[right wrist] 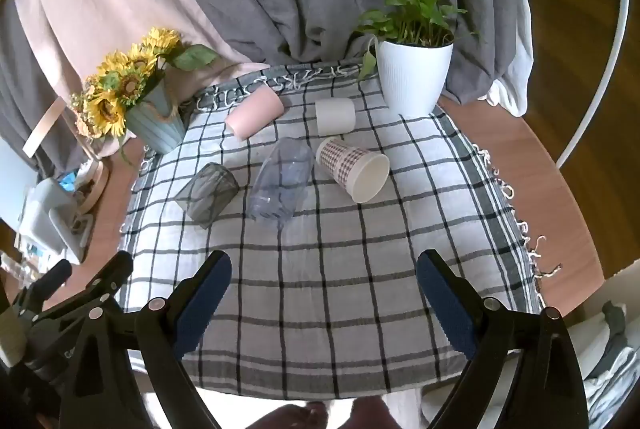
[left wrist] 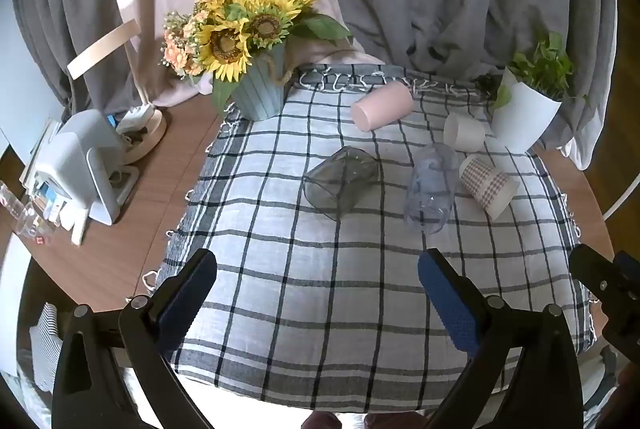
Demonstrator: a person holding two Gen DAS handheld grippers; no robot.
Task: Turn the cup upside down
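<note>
Both grippers, left (left wrist: 318, 293) and right (right wrist: 324, 293), hover over near cloth (right wrist: 320, 309), jaws wide, holding nothing. On the checked cloth: grey cup (right wrist: 208, 195), clear cup (right wrist: 282, 183), and paper cup (right wrist: 354, 167) on their sides mid-cloth; pink cup (right wrist: 254, 115) on its side behind; white cup (right wrist: 335, 115) standing upside down. Sunflower pot (right wrist: 154, 121) far left, plant pot (right wrist: 414, 77) far right. Nothing between grippers and cups.
</note>
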